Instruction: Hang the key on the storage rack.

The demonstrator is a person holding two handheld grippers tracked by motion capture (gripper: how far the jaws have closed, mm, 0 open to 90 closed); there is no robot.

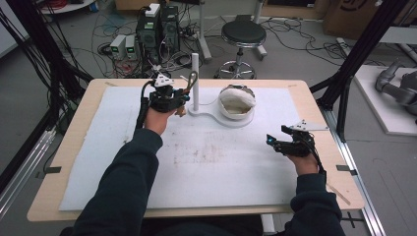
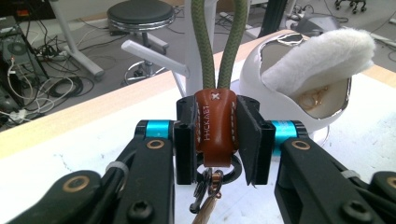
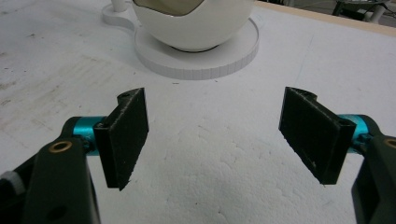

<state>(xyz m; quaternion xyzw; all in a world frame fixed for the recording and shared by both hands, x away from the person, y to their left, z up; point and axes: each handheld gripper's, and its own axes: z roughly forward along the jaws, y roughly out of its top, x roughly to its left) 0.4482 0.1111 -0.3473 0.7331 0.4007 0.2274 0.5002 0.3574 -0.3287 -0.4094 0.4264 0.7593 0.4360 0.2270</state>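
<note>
Keychain (image 2: pixel 215 126) standing upright, green loop pointing up, pinched in left claw (image 2: pixel 215 140); fleece-lined bowl (image 2: pixel 299 88) just beyond; right claw (image 3: pixel 219 135) gaping wide.

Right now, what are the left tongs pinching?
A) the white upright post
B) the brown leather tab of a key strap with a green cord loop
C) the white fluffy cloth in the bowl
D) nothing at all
B: in the left gripper view the left tongs are closed on the brown leather tab, with the green cord loop rising above it beside the white post.
</note>
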